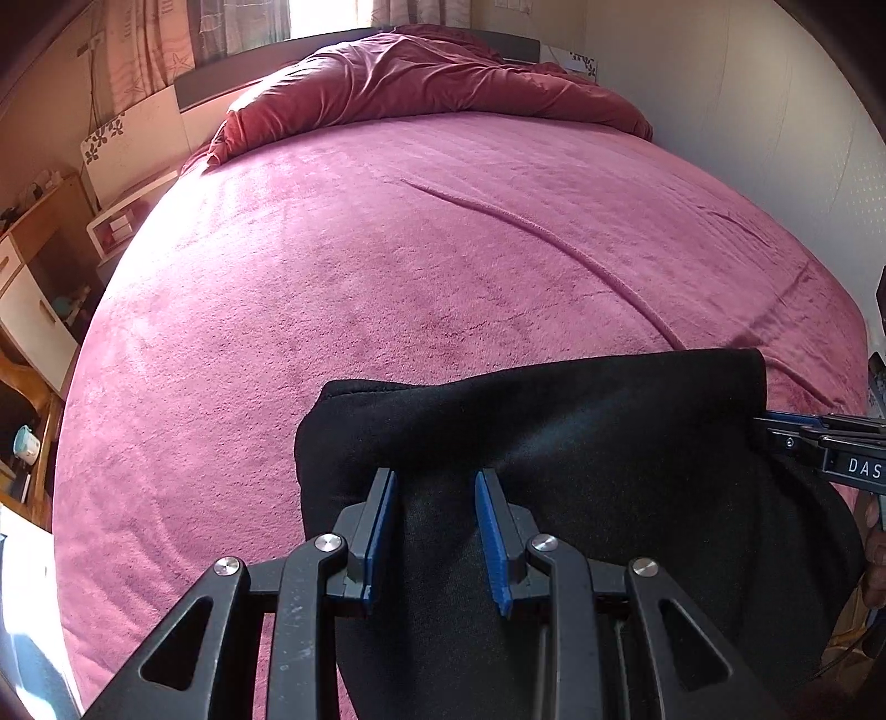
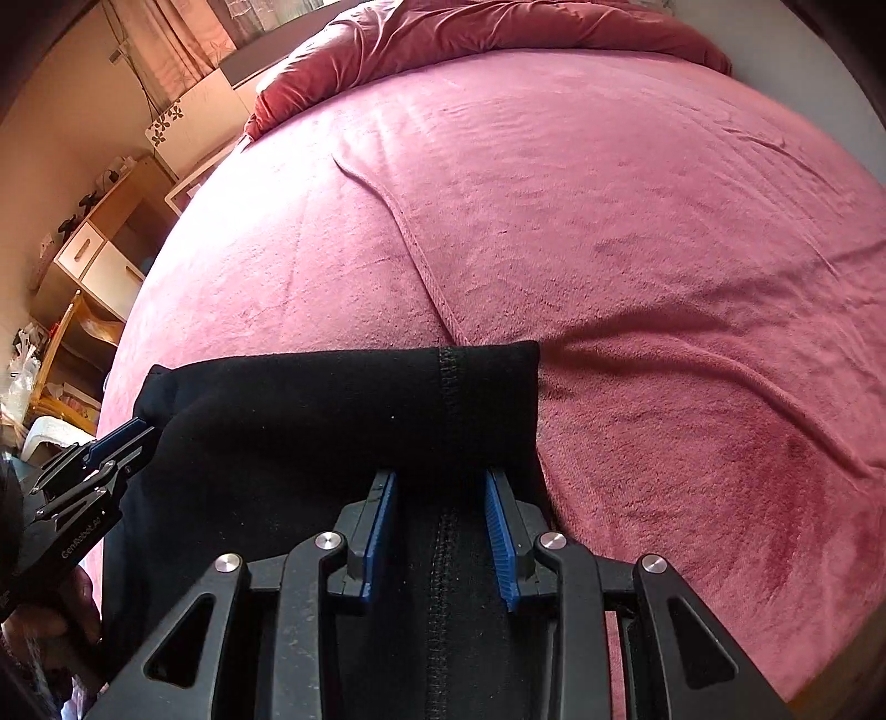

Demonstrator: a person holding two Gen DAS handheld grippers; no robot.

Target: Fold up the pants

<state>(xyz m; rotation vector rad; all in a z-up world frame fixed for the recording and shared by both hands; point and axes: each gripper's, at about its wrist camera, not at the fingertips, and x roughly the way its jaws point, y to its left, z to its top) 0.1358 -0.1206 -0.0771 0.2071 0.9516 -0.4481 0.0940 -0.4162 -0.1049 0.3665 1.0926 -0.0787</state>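
A big pink blanket (image 1: pixel 387 288) covers the bed, with a long crease running across it. A dark red quilt (image 1: pixel 421 77) lies bunched up at the far end, below the curtains (image 1: pixel 155 44). A wooden cupboard (image 2: pixel 105 249) with white drawers stands beside the bed.

A bedroom in a home. A wide bed (image 1: pixel 387 288) under a pink fleece cover fills most of both views, with a crumpled red duvet (image 1: pixel 421 83) heaped at its far end against a dark headboard (image 1: pixel 194 91). Curtains (image 1: pixel 155 50) hang over a bright window behind it. Beside the bed stands a wooden cabinet (image 2: pixel 105 249) with white drawers and small clutter on top, and a mug (image 1: pixel 26 446) sits on a low shelf.
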